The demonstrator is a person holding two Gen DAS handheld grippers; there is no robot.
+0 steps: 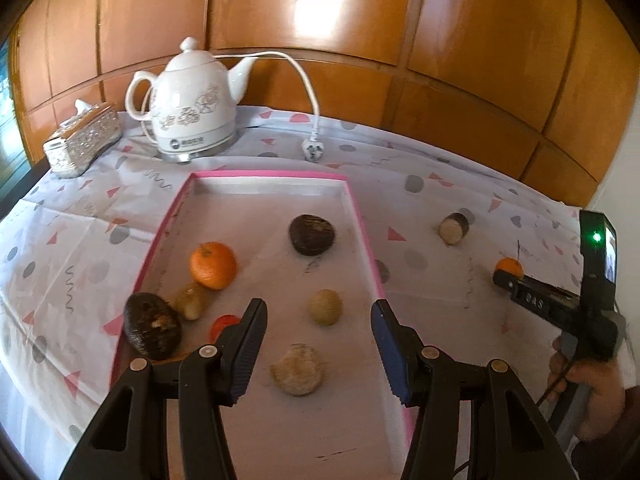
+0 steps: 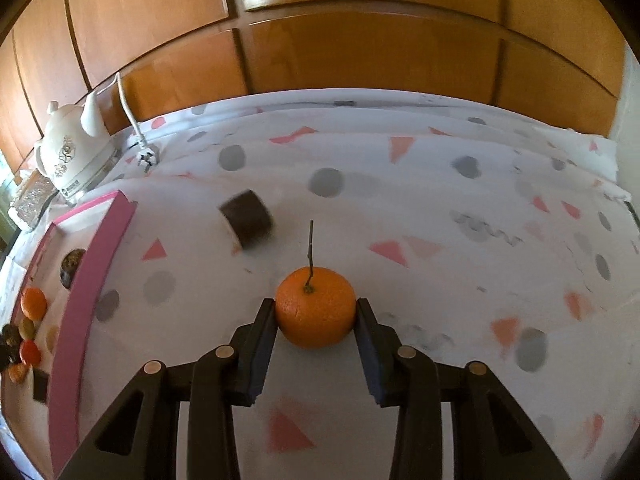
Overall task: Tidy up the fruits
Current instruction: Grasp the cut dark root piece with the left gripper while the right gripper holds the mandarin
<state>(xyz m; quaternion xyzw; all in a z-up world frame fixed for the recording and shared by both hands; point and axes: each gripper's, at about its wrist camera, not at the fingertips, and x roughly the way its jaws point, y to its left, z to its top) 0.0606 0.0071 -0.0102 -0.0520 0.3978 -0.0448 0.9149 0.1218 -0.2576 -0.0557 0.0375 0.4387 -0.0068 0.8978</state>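
- Wood-panelled wall backs a surface (image 2: 400, 208) covered with a white cloth printed with pink triangles and grey dots.
- Step in hand: pickup of a loose fruit. The right gripper (image 2: 316, 312) has its jaws closed on a stemmed orange (image 2: 315, 312), one pad against each flank. The orange sits on the cloth toward the right half of the surface, outside the tray.
- The pink-rimmed tray (image 1: 362, 216) lies toward the left half of the surface. It already contains another orange (image 1: 213, 265), two dark fruits, several pale brown ones and a small red item.
- The left gripper (image 1: 318, 320) hangs over the near part of the tray, jaws open and holding nothing.
- Next move, as judged: lift the stemmed orange clear of the cloth, carry it left over the pink rim and lower it onto a bare patch of the tray floor before release. The grip sits near the pad tips, so a slow lift is advisable.
- A dark cylindrical piece (image 2: 247, 218) lies on the cloth between the stemmed orange and the tray, slightly farther back; the carry path should pass above or nearside of it.
- At the far left corner stand a white kettle (image 1: 192, 108), its loose plug (image 1: 311, 148) and a tissue box (image 1: 82, 140), all well apart from the work area.
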